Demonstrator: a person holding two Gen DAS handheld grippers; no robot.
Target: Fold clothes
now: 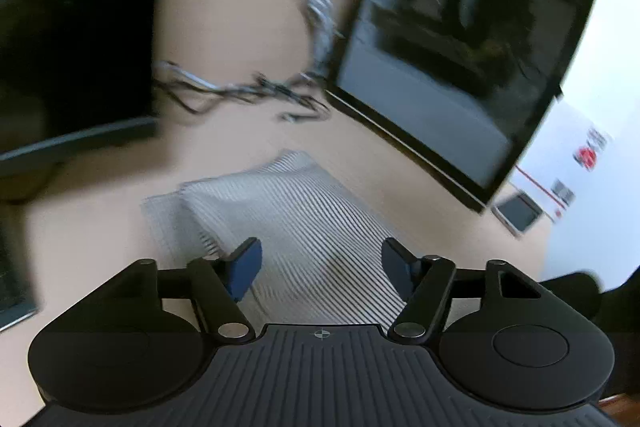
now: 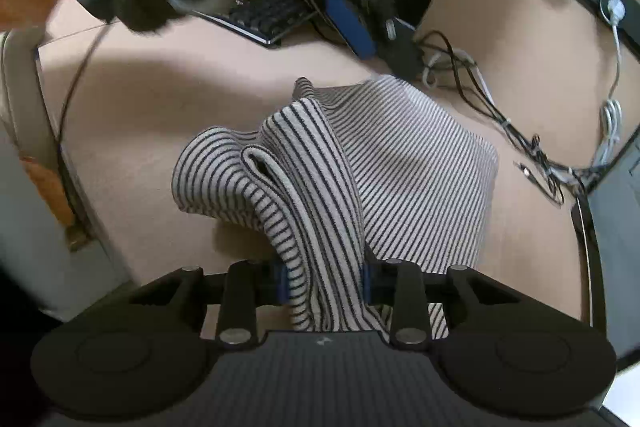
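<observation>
**Striped garment mid-fold: right gripper clamped on bunched cloth, left gripper free**

The striped garment [image 2: 400, 163] lies on the tan desk [image 2: 152, 115], in front of the monitor [image 1: 460, 67] and just short of the tangle of cables [image 2: 500, 115] at the monitor's foot. It is the reference for what follows.

Right gripper [image 2: 324, 283]: jaws closed in on a bunched, rolled fold of the garment's near edge, the cloth pinched between the blue pads and lifted off the desk. In my judgement this hold serves to carry one side across the flat part for a fold.

Left gripper [image 1: 320, 267]: jaws parted, nothing between them. It hovers above the garment's near portion, apparently positioned to take a second edge or steady the cloth.

A keyboard [image 2: 264, 15] sits beyond the garment, to the left of the monitor's foot.

Limits of inspection: the left wrist view is motion-blurred, so the garment's layers and edges there are indistinct. A dark blurred object fills the upper left of the right wrist view and cannot be identified. The garment type, sleeves and collar cannot be made out; its near end is hidden beneath the right gripper's body.
</observation>
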